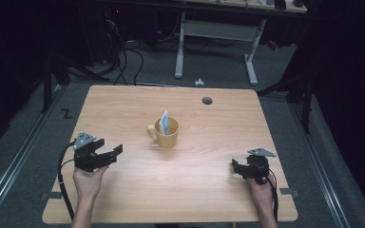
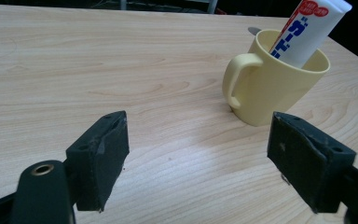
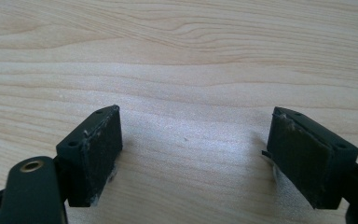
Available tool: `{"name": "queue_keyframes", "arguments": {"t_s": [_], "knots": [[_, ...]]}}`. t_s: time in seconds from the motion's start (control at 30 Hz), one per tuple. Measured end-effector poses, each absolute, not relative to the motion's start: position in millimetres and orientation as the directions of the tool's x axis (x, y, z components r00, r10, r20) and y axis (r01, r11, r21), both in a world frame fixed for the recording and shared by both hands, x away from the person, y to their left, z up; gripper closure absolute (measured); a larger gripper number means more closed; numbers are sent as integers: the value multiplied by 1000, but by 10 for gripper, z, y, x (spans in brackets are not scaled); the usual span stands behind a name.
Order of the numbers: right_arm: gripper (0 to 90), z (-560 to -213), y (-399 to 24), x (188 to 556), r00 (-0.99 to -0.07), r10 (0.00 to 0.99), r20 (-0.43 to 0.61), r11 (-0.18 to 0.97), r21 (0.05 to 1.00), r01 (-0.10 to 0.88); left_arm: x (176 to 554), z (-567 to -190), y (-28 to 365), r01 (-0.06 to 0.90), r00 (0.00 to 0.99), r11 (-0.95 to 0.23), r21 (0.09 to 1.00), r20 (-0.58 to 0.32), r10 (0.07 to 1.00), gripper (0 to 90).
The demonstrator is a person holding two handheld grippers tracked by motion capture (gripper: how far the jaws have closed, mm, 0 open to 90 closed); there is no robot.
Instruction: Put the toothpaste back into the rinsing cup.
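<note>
The yellow mug point(image 1: 164, 133) stands mid-table with the toothpaste tube point(image 2: 310, 29) upright inside, so little looks left, probably. The left gripper point(image 1: 108, 154) and right gripper point(image 1: 238, 167) rest near the front edge, jaws spread, empty.

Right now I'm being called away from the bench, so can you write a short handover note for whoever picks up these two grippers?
Left gripper: open, holding nothing, near the left edge of the light wooden table, jaws toward the mug.
Right gripper: open, holding nothing, low over bare wood near the right edge.
Pale yellow ceramic mug: upright mid-table, handle toward the left side.
White toothpaste tube with blue and red print: leaning inside the mug.
Done: nothing gripped.
Left: probably reach in for mug or tube; the left gripper is closer.
</note>
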State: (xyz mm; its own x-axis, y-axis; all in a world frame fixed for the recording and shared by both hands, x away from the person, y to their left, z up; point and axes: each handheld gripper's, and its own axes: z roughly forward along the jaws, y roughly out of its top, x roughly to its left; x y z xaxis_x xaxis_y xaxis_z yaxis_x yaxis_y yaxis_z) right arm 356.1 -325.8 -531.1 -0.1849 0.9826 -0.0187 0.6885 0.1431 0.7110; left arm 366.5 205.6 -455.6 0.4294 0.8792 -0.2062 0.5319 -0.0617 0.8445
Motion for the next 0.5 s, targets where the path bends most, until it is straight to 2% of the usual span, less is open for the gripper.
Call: {"name": "queue_keyframes", "arguments": {"t_s": [0.5], "knots": [[182,-5311,-3258,3562,-186,982,-20,144,711,688,3632,-4685,2055,550,413,-77,832,-190,891,211]]}}
